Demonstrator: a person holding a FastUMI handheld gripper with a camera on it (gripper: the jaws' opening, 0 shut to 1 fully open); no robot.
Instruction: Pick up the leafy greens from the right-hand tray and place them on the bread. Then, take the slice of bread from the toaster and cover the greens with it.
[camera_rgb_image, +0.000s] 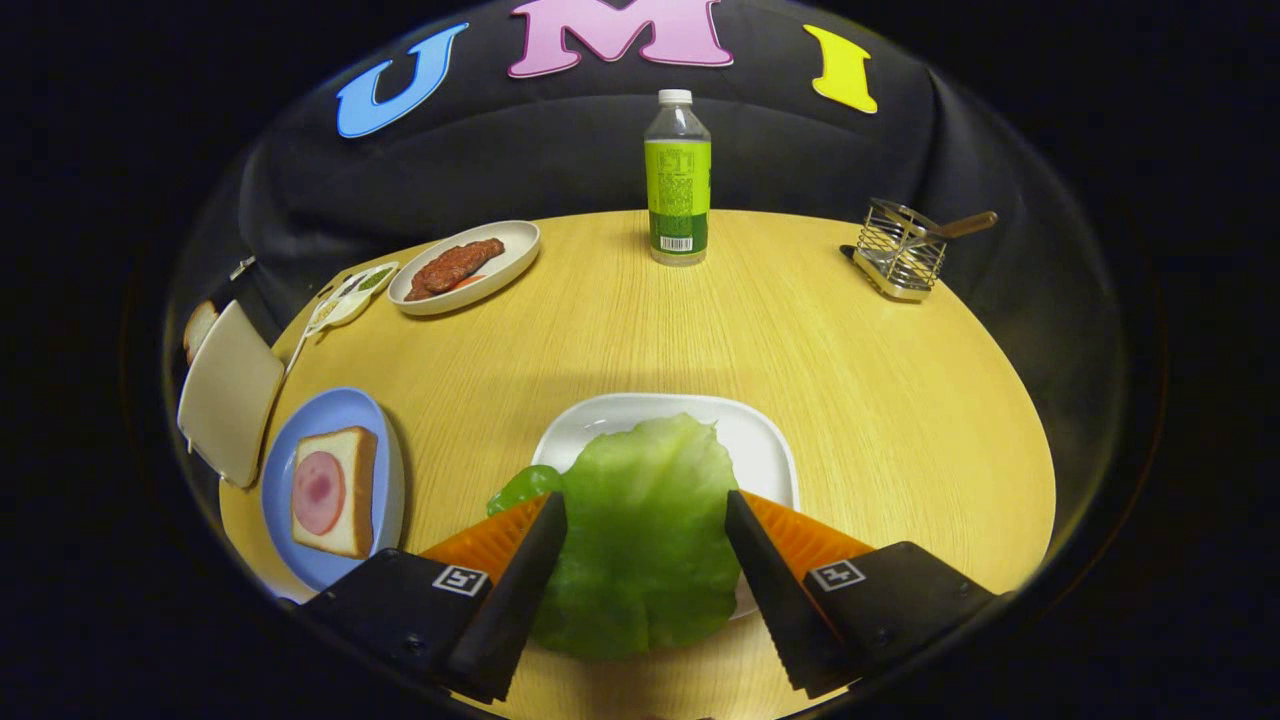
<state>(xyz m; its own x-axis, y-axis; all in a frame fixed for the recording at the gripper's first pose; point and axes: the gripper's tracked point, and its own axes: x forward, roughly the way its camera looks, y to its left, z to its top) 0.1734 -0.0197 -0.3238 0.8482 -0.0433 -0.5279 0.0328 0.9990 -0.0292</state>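
Between the spread fingers of the gripper (645, 505) lies the lettuce leaf (640, 530), draped over the near rim of a white tray (760, 440); neither finger visibly presses it. Left of the fingers, a blue plate (330, 420) bears bread topped with ham (333, 490). Beyond stands a bottle (678, 190).

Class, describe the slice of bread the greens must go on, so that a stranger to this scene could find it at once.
Start at the round wooden table. Beside the fingers' left stands a blue plate, across from the white tray of leafy greens between the open fingers. The bread lies on that plate, the only slice topped with a pink round of ham.
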